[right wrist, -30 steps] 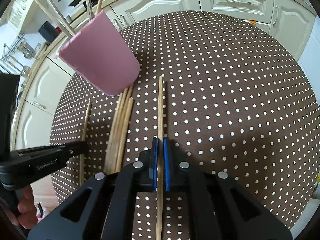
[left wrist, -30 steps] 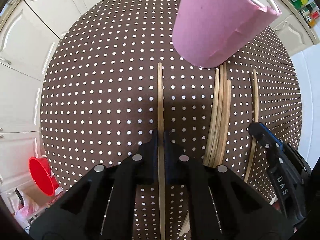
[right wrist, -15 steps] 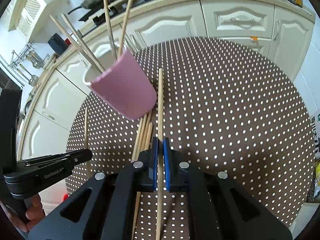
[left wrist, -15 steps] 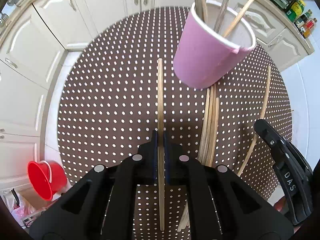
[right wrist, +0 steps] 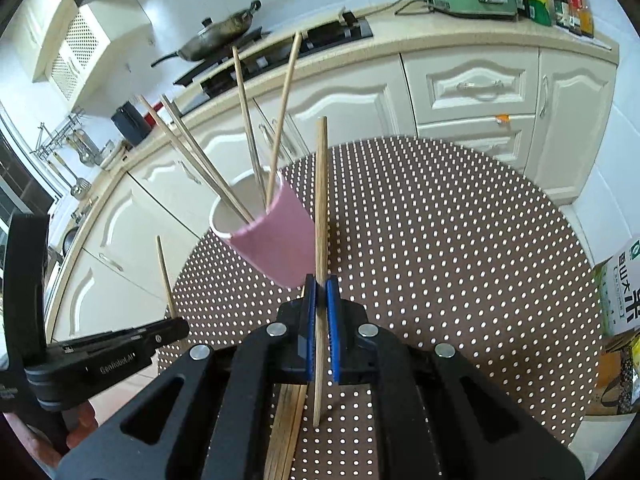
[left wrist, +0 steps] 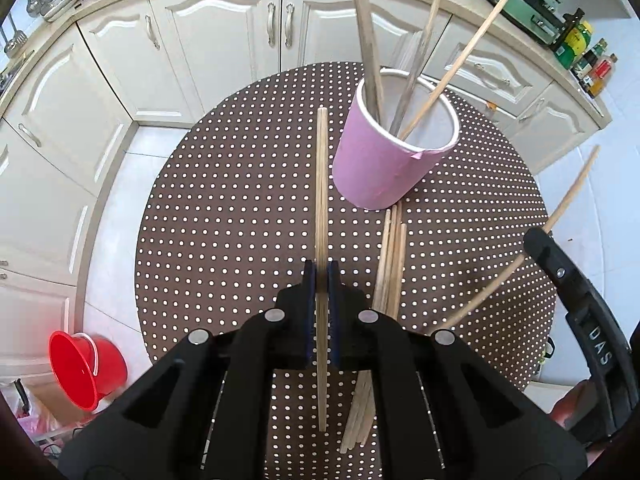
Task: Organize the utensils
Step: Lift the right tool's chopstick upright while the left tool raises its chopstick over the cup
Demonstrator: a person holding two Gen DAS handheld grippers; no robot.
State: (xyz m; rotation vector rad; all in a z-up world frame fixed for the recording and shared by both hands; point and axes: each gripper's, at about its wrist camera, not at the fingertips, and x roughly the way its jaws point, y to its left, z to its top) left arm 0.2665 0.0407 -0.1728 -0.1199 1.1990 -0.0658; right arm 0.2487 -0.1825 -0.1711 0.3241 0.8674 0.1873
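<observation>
A pink paper cup stands on the round table with the brown dotted cloth and holds several wooden chopsticks. My left gripper is shut on one chopstick, lifted above the table just left of the cup. A bundle of loose chopsticks lies in front of the cup. In the right wrist view my right gripper is shut on another chopstick, held in the air just right of the pink cup. Each gripper shows at the edge of the other's view.
White kitchen cabinets ring the table. A red bucket sits on the floor at the lower left. A carton stands past the table's right edge. A pan rests on the hob behind.
Both grippers have risen from the table, each carrying its chopstick. The cup and table now look smaller and farther below, and the cup's open mouth has come into view.
</observation>
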